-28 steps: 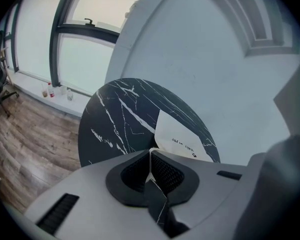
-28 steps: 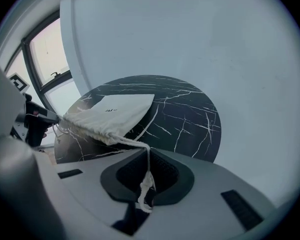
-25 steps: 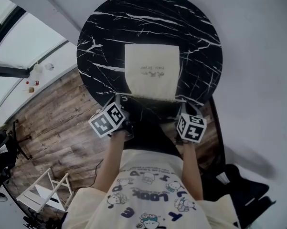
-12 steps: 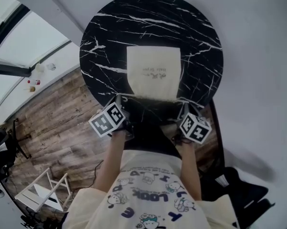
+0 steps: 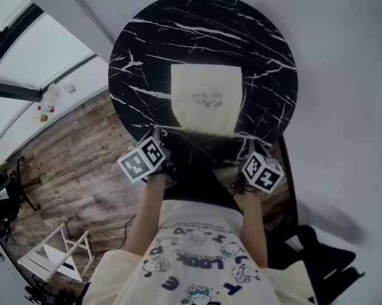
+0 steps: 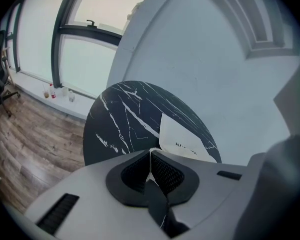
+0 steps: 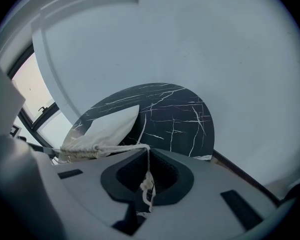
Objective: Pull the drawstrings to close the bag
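Observation:
A cream drawstring bag [image 5: 206,99] lies flat on the round black marble table [image 5: 146,49], its gathered mouth toward me at the near edge. My left gripper [image 5: 159,133] is at the mouth's left corner, shut on the left drawstring [image 6: 150,175], which runs thin and white between its pads. At the right corner, my right gripper [image 5: 246,142] is shut on the right drawstring [image 7: 148,184], whose knotted end hangs between the jaws. That cord runs taut from the puckered bag mouth [image 7: 85,151]. The bag [image 6: 182,139] shows beyond the left gripper's tips.
The table stands against a white wall. Wood floor [image 5: 70,164] lies to the left, with a window sill holding small bottles [image 5: 44,112]. A white folding rack [image 5: 54,259] stands at lower left and dark objects [image 5: 318,259] sit at lower right.
The right gripper has rolled about its own axis and shifted slightly outward to the right. The left gripper and the bag have stayed put.

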Tool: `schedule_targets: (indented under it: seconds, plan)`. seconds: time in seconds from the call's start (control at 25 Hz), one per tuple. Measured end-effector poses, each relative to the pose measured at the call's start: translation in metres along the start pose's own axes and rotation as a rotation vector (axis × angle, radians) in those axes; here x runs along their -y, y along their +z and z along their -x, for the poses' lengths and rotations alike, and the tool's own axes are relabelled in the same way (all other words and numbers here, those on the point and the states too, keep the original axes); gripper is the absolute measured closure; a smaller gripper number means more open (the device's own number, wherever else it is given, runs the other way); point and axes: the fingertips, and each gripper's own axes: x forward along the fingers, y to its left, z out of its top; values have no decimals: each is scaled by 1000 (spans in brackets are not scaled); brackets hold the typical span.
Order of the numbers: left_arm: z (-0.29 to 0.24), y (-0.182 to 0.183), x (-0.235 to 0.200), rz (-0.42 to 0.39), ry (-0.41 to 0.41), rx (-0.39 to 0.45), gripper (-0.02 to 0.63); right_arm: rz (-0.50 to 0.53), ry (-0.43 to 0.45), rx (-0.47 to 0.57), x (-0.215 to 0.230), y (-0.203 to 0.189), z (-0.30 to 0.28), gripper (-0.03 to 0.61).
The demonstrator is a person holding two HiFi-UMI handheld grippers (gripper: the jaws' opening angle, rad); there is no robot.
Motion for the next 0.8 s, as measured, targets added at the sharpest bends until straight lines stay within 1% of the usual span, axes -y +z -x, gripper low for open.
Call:
schedule_targets:
  seconds: [0.12,0.36,0.6,0.8]
  plan:
    - [1,3,-5,23,11,2,568,-16,-18,6,8,2,2,558]
    - [0,6,-8,29,13,-8,568,-47,-43,25,16,6,5,558]
    - [3,9,-16,34,19,-10,568,-132,-59,38,27,5,6,558]
    - [6,16,-25,60,31,6,568,-151,-81,58,36,7,8,558]
